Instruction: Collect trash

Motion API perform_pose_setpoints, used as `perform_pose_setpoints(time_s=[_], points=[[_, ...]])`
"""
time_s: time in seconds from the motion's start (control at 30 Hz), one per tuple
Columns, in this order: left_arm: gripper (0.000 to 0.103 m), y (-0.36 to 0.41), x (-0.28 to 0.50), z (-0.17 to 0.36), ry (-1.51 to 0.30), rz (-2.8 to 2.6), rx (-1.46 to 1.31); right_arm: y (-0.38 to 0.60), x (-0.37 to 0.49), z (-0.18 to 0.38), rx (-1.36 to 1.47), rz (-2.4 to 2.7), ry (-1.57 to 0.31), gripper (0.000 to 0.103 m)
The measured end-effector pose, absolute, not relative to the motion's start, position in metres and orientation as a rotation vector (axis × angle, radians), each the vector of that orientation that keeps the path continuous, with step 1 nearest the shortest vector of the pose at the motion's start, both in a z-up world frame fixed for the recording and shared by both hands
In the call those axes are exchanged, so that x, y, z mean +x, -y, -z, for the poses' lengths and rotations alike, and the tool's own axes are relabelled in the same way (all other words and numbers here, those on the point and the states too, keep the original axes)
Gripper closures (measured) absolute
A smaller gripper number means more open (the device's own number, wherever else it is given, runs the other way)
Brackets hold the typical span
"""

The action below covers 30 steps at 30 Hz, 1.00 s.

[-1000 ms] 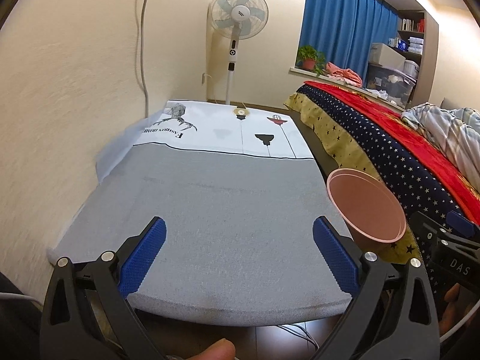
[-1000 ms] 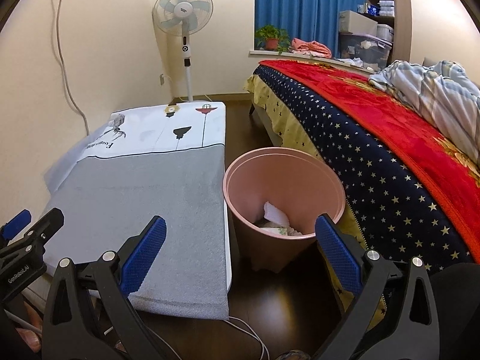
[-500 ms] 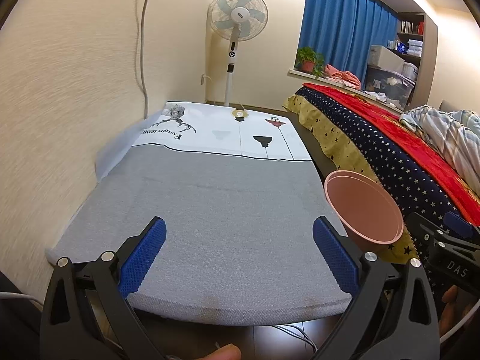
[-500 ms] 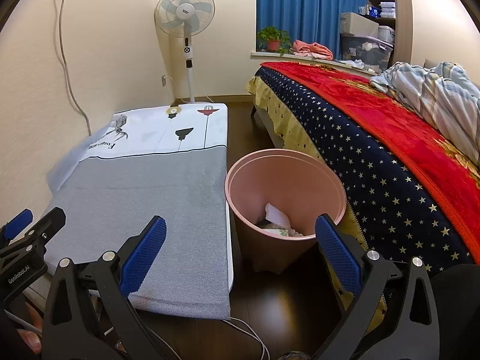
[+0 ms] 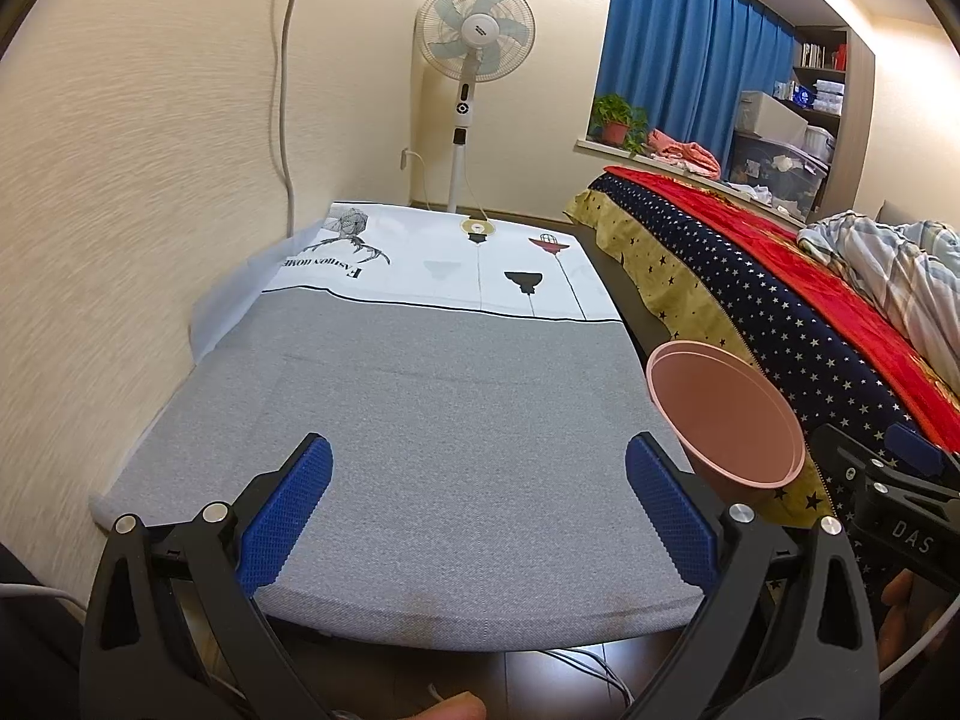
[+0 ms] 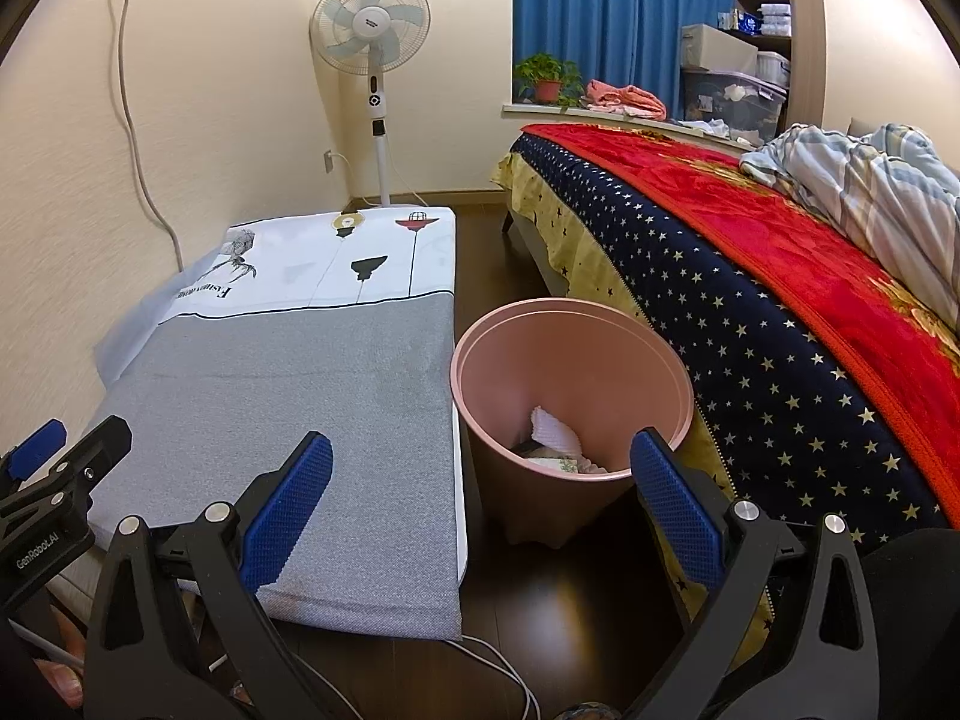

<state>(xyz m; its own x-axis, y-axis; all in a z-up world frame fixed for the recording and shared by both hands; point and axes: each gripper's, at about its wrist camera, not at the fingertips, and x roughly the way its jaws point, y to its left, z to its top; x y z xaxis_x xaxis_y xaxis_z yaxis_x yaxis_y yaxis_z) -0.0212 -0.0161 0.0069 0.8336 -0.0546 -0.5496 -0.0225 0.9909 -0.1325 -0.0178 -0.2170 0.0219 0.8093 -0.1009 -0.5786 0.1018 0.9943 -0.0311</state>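
A pink trash bin [image 6: 570, 360] stands on the dark floor between the low table and the bed; it also shows in the left wrist view [image 5: 726, 420]. White crumpled paper [image 6: 555, 429] and other scraps lie at its bottom. My left gripper [image 5: 477, 516] is open and empty over the near end of the grey mat [image 5: 420, 420]. My right gripper [image 6: 480, 510] is open and empty, just in front of the bin. No loose trash shows on the mat.
The mat [image 6: 288, 396] has a white printed far end [image 5: 456, 264]. A bed with a starred red cover [image 6: 750, 276] lies right. A standing fan [image 5: 474, 48] and a wall cable [image 5: 288, 90] are at the back. White cords [image 6: 498, 666] lie on the floor.
Both grippers have drifted slightly; the view has shifted a little toward the far end of the room. Both stay open and empty.
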Motion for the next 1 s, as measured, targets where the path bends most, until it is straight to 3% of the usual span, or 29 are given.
perform_pose_setpoints(time_s=[1.0], points=[[0.008,0.0196,-0.0219,-0.0082,-0.586,0.021,-0.144,0.2165,-0.0175,-0.0216,0.002,0.107,-0.621,0.005]])
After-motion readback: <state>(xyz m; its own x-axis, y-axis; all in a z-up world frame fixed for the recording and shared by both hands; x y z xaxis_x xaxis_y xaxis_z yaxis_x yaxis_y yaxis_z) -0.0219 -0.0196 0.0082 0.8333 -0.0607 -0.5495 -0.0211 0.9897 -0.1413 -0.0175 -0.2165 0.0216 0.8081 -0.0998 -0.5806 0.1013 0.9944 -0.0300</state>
